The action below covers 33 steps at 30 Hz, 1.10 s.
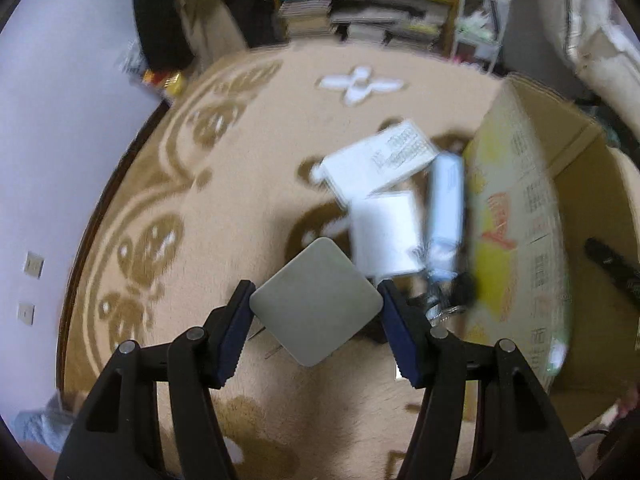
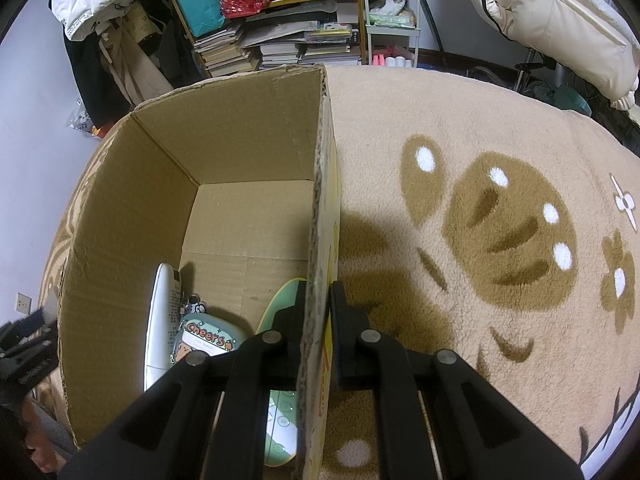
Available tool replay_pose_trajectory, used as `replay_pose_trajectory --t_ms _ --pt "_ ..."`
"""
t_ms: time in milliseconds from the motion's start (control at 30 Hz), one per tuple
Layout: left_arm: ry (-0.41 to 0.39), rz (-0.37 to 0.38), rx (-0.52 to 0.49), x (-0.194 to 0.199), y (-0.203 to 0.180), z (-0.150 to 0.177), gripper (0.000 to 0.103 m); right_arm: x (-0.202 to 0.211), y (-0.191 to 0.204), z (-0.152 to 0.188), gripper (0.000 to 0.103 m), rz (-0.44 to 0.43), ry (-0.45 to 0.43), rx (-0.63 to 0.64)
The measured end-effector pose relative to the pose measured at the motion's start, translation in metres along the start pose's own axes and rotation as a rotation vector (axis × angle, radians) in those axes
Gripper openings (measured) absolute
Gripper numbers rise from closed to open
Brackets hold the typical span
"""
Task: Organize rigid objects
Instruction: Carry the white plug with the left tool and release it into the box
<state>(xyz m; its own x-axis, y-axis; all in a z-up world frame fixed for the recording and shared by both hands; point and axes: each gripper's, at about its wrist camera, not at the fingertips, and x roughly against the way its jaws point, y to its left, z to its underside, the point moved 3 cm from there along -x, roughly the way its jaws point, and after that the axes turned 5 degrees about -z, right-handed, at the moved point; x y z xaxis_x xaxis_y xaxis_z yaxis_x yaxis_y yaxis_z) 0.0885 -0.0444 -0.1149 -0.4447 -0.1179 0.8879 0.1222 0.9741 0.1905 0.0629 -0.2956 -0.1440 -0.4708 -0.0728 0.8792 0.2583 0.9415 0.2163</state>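
Left wrist view: the left hand-held gripper (image 1: 316,316) pinches a flat grey square plate w/ round corners (image 1: 316,300) by two corners, low in the middle. I think it should go into the big brown cardboard box (image 1: 576,216) at right; keep it level & lift over the wall. White boxes (image 1: 384,184) wait on the beige rug (image 1: 240,184).

Right wrist view: the right hand-held gripper (image 2: 318,320) is pressed on the box wall (image 2: 320,240), holding it steady. Inside, bottom left: a white remote (image 2: 162,320), a green "Cheers" case (image 2: 208,340), a mint remote (image 2: 280,420).
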Motion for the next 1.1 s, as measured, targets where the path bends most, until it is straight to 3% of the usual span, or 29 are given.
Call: replay_pose_trajectory --t_ms 133,533,700,867,1100 --pt "-0.09 -0.014 -0.054 0.028 -0.015 -0.011 0.061 0.001 0.001 0.0 0.01 0.0 -0.001 0.003" --pt "-0.201 -0.007 -0.143 0.071 -0.051 -0.019 0.061 0.0 0.002 0.0 0.01 -0.002 -0.001 0.001" --pt "-0.268 0.033 -0.187 0.098 -0.068 -0.011 0.061 0.0 0.003 0.0 0.01 -0.001 -0.001 0.002" --pt "-0.285 0.075 -0.231 0.106 -0.087 -0.004 0.061 0.0 0.002 0.0 0.01 -0.001 -0.001 0.002" --pt "-0.249 0.136 -0.281 0.096 -0.106 0.009 0.061 0.0 0.002 0.0 0.01 -0.002 -0.001 0.002"
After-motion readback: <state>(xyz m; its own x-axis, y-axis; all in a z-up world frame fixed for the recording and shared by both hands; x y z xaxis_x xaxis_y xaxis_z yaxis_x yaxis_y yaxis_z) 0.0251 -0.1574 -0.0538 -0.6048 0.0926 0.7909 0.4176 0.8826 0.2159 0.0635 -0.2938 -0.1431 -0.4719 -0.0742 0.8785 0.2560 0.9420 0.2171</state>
